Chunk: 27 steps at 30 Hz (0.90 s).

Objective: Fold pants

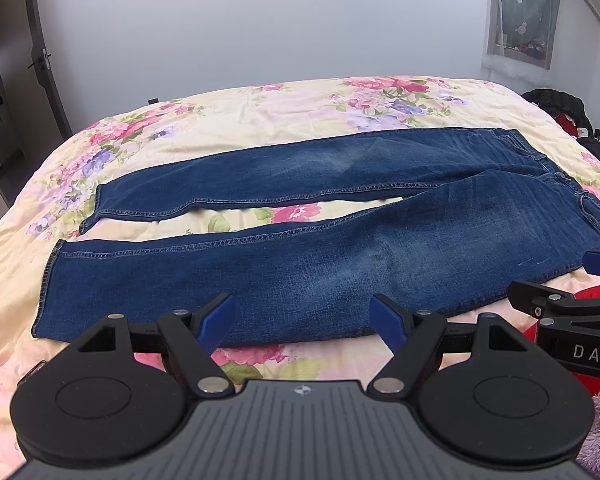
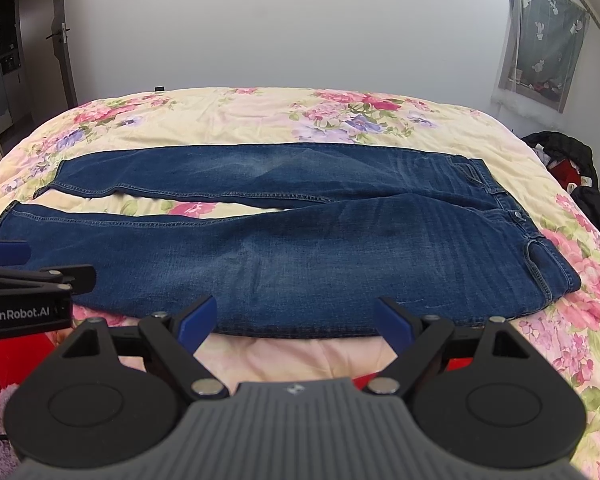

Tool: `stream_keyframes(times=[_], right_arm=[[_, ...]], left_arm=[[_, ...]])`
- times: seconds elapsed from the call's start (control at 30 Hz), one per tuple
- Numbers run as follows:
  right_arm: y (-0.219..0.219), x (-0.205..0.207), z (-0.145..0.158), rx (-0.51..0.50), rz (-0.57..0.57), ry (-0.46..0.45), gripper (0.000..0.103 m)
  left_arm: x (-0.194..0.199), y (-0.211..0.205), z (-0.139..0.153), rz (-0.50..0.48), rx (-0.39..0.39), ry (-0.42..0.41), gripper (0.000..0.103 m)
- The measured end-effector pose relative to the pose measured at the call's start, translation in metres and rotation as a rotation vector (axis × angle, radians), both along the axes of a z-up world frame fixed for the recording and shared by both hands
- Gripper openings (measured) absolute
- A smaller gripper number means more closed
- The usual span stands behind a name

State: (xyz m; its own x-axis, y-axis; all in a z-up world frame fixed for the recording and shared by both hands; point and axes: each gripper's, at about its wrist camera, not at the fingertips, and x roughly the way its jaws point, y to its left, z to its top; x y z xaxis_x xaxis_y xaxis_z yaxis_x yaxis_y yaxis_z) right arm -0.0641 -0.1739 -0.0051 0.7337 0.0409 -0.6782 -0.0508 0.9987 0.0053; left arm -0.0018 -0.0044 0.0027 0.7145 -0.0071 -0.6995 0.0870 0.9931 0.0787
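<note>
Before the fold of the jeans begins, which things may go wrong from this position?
1. Both grippers, left and right, are open and hold nothing. The near edge of the jeans lies flat on the soft floral quilt, so the fingers may pinch the quilt together with the denim.
2. The two legs are spread, with quilt showing between them. A fold may end uneven if the hems do not meet.

Both tongs are black with blue tips (image 1: 216, 318), round black discs (image 2: 86, 404), silver screws (image 1: 388, 385) and a grey ribbed body (image 2: 296, 432).
</note>
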Motion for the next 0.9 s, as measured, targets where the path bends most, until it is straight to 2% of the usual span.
stream_keyframes(times=[0.63, 0.9], right_arm=[[-0.002, 0.000, -0.002, 0.008, -0.010, 0.007, 0.082], [-0.013, 0.006, -0.010, 0.021, 0.001, -0.008, 0.082]], left_arm=[[-0.002, 0.002, 0.000, 0.001, -0.002, 0.000, 0.090], [0.008, 0.008, -0.007, -0.003, 0.021, -0.003, 0.089]])
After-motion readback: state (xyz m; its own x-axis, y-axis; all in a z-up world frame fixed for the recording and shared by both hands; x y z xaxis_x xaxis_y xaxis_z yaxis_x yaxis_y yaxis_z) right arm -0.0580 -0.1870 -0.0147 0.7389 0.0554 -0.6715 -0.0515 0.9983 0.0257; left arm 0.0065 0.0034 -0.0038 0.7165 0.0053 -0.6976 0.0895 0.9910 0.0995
